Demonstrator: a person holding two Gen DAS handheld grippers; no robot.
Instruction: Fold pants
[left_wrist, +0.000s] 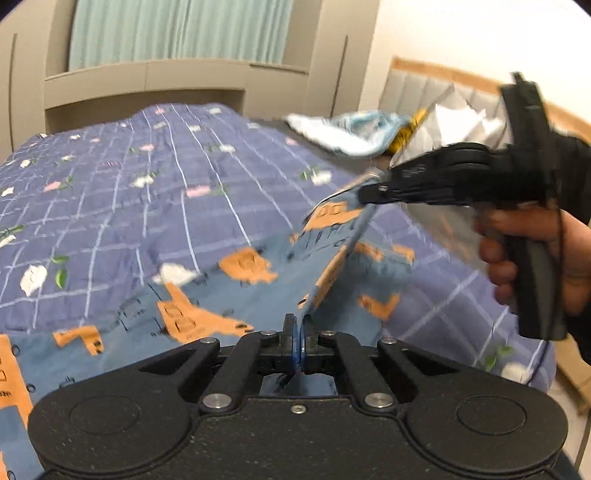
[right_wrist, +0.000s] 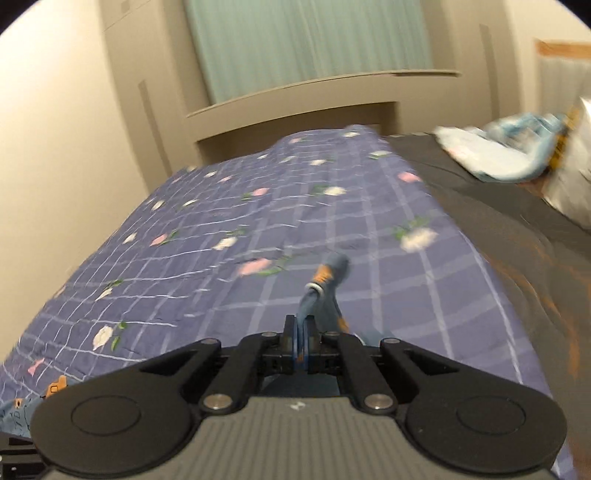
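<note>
Two grippers have each pinched the same pair of pants (left_wrist: 207, 295), blue with orange shapes printed on it. Nearest in the left wrist view, the left gripper (left_wrist: 298, 334) has its jaws closed down tight, with a thin edge of the fabric clamped between them. From that pinch the cloth rises as a taut raised fold, up and to the right, to the right gripper (left_wrist: 364, 194), which is also closed flat on the fabric and is held by a hand (left_wrist: 524, 254) wrapped round its grip. The rest of the pants lies spread on the bed below, over a purple checked quilt (left_wrist: 110, 192) with small flowers.

In the right wrist view, the right gripper's jaws are likewise pressed together, and a bunched bit of the blue cloth (right_wrist: 325, 288) sticks up past them. Beyond it the quilt runs away across the bed, with a dark bare strip of mattress (right_wrist: 498, 221) to its right. Farther off, a heap of light blue and white cloth (left_wrist: 351, 133) lies near the padded headboard (left_wrist: 413, 88). At the back stands a beige cabinet (left_wrist: 177, 81) with a pale green curtain (left_wrist: 177, 33) above it.
</note>
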